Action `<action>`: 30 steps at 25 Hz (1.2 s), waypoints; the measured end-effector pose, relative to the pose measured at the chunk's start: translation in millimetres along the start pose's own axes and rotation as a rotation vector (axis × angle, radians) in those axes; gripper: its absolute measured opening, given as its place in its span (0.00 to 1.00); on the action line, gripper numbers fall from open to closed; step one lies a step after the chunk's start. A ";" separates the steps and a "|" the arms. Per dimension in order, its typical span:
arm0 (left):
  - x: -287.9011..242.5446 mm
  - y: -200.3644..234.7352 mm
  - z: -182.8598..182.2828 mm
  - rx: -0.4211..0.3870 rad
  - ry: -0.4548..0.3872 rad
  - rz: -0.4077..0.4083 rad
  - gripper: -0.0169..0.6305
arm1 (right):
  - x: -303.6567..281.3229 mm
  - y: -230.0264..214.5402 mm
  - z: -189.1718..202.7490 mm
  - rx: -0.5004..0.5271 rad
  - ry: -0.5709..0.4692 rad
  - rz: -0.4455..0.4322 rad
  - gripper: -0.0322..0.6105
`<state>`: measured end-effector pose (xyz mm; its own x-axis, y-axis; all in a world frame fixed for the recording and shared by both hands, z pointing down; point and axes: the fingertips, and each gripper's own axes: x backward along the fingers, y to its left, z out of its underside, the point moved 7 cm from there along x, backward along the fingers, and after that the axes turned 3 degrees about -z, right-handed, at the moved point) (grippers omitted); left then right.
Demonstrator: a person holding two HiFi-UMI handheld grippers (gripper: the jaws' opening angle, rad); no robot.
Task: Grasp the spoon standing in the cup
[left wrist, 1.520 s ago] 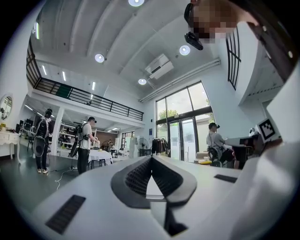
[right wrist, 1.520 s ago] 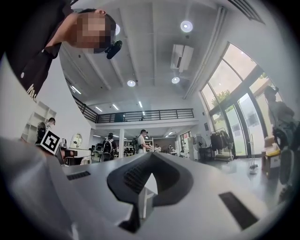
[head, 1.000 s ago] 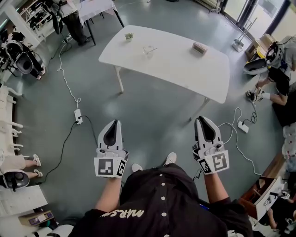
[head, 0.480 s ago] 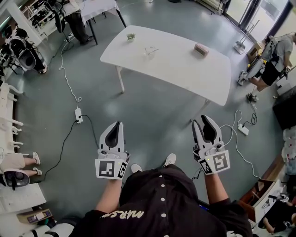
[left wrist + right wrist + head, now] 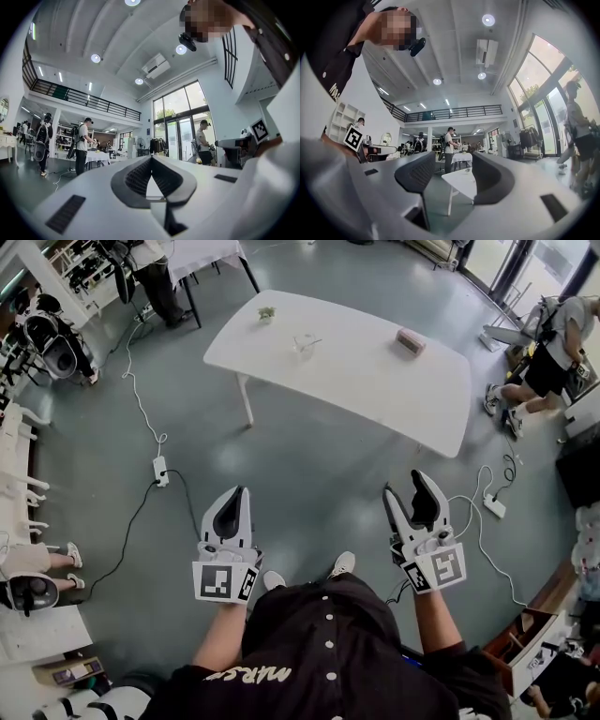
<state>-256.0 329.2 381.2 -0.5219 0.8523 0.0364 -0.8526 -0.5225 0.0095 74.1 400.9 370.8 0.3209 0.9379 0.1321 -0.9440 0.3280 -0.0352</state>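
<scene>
A clear cup [image 5: 302,343] with a spoon standing in it sits near the far edge of the white table [image 5: 375,381], several steps ahead of me. I hold both grippers low in front of my body, far from the table. My left gripper [image 5: 239,493] is shut with nothing in it, and its fingertips [image 5: 151,158] meet. My right gripper [image 5: 407,487] has its jaws opening, with only air between them. In the right gripper view the white table [image 5: 461,180] shows far off through the gap of the right gripper [image 5: 452,161].
A small green item [image 5: 266,313] and a brownish box [image 5: 408,340] also lie on the table. Power strips with cables lie on the grey floor at left [image 5: 160,472] and right [image 5: 494,506]. A person [image 5: 548,343] stands at right; racks [image 5: 42,334] line the left.
The right gripper's jaws have spread from shut to wide apart. The left gripper has stayed as it was. The person at the right has stood up and moved.
</scene>
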 end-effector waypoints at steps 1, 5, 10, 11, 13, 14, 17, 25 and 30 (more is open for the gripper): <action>-1.1 -2.7 0.0 -0.003 -0.001 -0.013 0.04 | 0.1 -3.8 0.8 -0.005 0.000 -0.007 0.41; -6.5 -14.2 0.0 0.000 -0.004 -0.061 0.04 | 1.0 -22.4 3.0 -0.015 0.000 -0.029 0.42; -15.2 -36.0 5.3 0.005 0.001 -0.103 0.04 | 1.1 -49.8 6.5 -0.022 0.003 -0.062 0.42; -17.4 -40.1 5.7 0.006 0.001 -0.111 0.04 | 0.9 -55.2 6.5 -0.023 0.004 -0.068 0.42; -22.0 -48.0 5.5 0.008 -0.001 -0.127 0.04 | 0.3 -65.4 6.1 -0.024 0.005 -0.079 0.42; -24.0 -51.7 5.0 0.008 -0.002 -0.134 0.04 | -0.2 -70.0 5.7 -0.025 0.006 -0.085 0.42; -24.6 -59.5 2.3 0.002 -0.008 -0.162 0.04 | -0.4 -81.5 3.8 -0.025 0.010 -0.105 0.42; -13.0 -59.3 2.8 0.003 0.019 -0.213 0.04 | 2.3 -104.3 9.0 -0.035 0.012 -0.090 0.42; -25.9 -61.8 6.9 0.008 0.017 -0.208 0.04 | -6.6 -107.7 12.7 -0.036 0.011 -0.106 0.42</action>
<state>-189.6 339.3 386.6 -0.3346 0.9422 0.0159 -0.9420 -0.3349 0.0230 172.6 357.9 386.3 0.4197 0.8989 0.1256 -0.9015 0.4289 -0.0570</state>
